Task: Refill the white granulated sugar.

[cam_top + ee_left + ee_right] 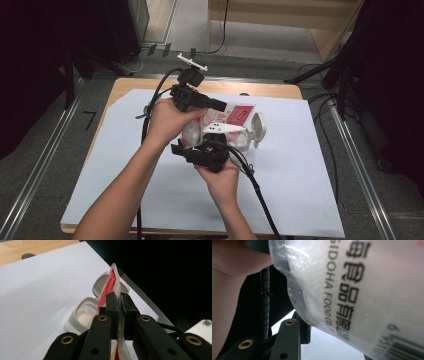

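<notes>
My left gripper (117, 302) is clenched on the edge of the thin clear plastic packet with red print (112, 282), held on edge above the white sheet (37, 290) over two small clear lidded cups (85, 313). My right gripper (207, 150) has the same packet pressed up close (black lettering, barcode), but I cannot tell its grip.

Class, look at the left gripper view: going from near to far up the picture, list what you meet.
Left gripper clamped on the red and clear packet → nearer white container → farther white container → white sheet → wooden table.
</notes>
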